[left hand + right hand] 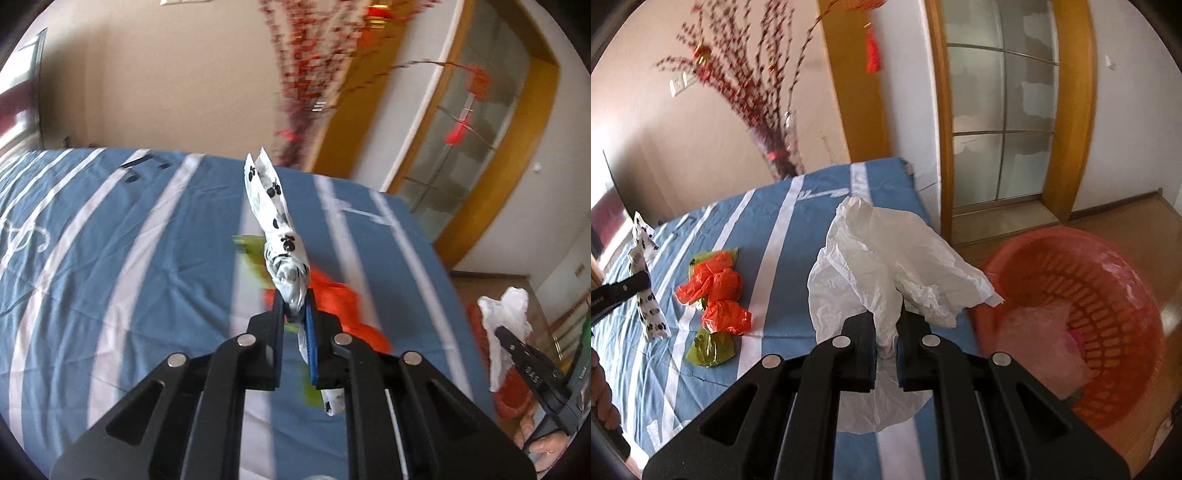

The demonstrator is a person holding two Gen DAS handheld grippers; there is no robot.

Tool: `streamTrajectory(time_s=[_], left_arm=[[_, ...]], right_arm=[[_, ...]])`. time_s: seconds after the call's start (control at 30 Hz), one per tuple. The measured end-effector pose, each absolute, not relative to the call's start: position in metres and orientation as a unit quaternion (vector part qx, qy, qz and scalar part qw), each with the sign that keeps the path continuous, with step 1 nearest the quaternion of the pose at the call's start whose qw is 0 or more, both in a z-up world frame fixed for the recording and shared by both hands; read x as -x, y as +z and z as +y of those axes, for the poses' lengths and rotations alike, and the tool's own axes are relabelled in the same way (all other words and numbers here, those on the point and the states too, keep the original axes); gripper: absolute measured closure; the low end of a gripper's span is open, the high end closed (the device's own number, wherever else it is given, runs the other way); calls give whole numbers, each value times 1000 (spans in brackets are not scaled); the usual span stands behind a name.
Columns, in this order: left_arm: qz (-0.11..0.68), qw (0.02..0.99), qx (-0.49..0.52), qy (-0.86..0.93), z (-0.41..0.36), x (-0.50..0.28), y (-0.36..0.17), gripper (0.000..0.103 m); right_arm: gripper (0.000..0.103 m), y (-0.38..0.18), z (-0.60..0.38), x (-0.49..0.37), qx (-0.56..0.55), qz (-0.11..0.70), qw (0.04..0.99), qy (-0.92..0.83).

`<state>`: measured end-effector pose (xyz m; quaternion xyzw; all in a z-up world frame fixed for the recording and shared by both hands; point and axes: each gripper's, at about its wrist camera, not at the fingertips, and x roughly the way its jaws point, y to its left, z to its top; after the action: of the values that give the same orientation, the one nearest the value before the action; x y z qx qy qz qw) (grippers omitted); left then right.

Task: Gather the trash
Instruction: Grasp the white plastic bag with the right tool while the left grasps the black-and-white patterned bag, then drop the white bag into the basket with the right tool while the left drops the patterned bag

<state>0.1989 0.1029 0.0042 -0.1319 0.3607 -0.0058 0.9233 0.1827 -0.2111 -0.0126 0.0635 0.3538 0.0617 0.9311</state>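
Blue-and-white striped bedding (pixel 820 206) covers the bed, with a tall vase of red blossom branches (pixel 764 110) behind it and a wood-framed glass door (pixel 1001 122) off to the side.

So both claws are loaded right now. The left gripper (pixel 294 306) is clamped tight on a twisted white wrapper with black paw prints (pixel 275 214), held up off the sheet. The right gripper (pixel 886 325) is pinched shut on a big crumpled white tissue (pixel 886 251), also lifted clear.

Looks to me like the pick-up part is done and the carry to the bin is the step in hand. The orange laundry-style basket (pixel 1082 295) sits on the floor just beside the bed, and it already has some pale stuff inside. Next move, I'd guess: swing each claw over the rim and let go, tissue first since it's nearest.

Still lying on the bed: a bunch of orange plastic wrappers (pixel 716 291) on a green wrapper (pixel 709 350), so there's more to grab after this.

Funny thing about the views: the right one shows the basket and the leftover trash clearly, while the left one hides most of that trash behind its own wrapper and barely catches the basket. The left view does show the right claw with its tissue from the side, plus a bit of the person's hand (pixel 543 443).
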Motion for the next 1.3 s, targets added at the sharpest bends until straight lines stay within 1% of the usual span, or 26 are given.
streamTrajectory(time_s=[0.37, 0.77, 1.07, 1.3], left_arm=[[357, 918, 107, -135, -6, -184, 14, 91], [375, 894, 64, -237, -125, -190, 1, 91], [393, 874, 37, -284, -188, -207, -15, 91], [407, 863, 28, -298, -217, -229, -28, 91]], right_arm=[[95, -2, -278, -129, -122, 315, 941, -8], [95, -7, -345, -114, -148, 304, 939, -69], [95, -15, -383, -120, -176, 304, 932, -88], [95, -18, -409, -132, -202, 300, 928, -94]])
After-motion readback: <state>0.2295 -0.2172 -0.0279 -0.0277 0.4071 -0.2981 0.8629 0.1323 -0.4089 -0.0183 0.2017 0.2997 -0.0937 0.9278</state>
